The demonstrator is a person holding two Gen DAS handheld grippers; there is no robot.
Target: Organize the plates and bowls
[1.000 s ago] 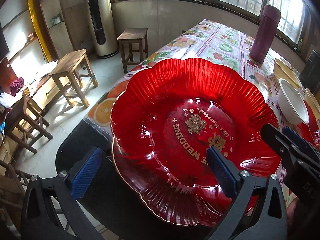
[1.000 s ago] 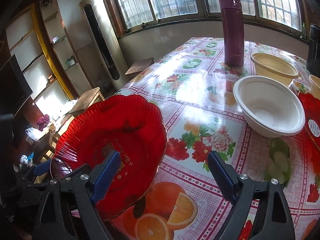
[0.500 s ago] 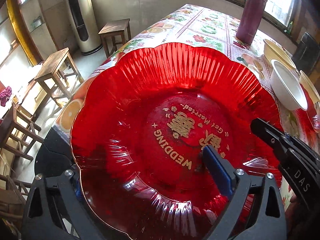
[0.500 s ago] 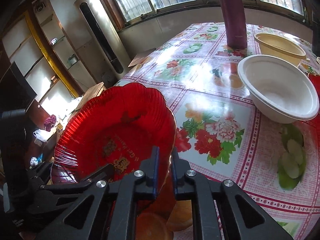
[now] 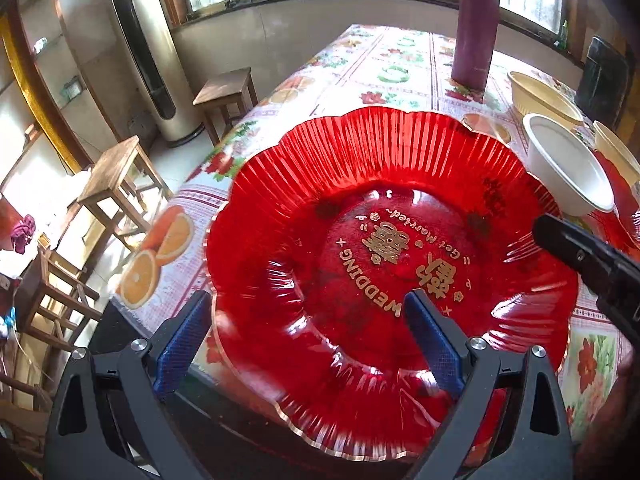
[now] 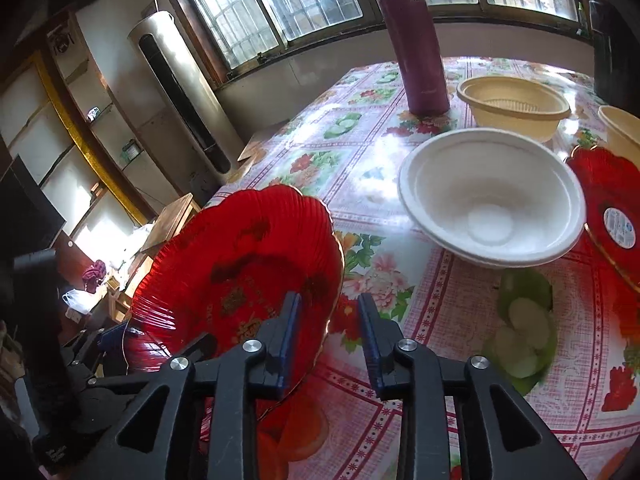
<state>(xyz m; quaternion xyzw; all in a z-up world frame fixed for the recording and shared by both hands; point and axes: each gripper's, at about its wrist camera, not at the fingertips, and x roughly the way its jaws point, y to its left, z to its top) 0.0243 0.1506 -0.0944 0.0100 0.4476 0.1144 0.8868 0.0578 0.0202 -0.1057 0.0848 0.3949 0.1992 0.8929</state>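
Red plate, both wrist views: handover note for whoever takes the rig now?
Left gripper: open wide, straddling the red plate at its near rim, not gripping.
Right gripper: jaws have just been opening; plate's rim between them, pads off it.
Plate sits at the table near corner. White bowl, beige bowls, second red plate lie apart further right.
Done: nothing stacked. Left: stack plates, nest bowls.

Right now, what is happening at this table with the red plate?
A person with a gripper in each hand is sorting plates and bowls on a flowered table. The red plate sits at the table's near corner. The left gripper is wide open, one finger over the plate and one off its edge, not gripping. The right gripper has just been opening; the plate's rim is between its fingers, with no clamp visible. A white bowl, two beige bowls and another red plate wait beyond.
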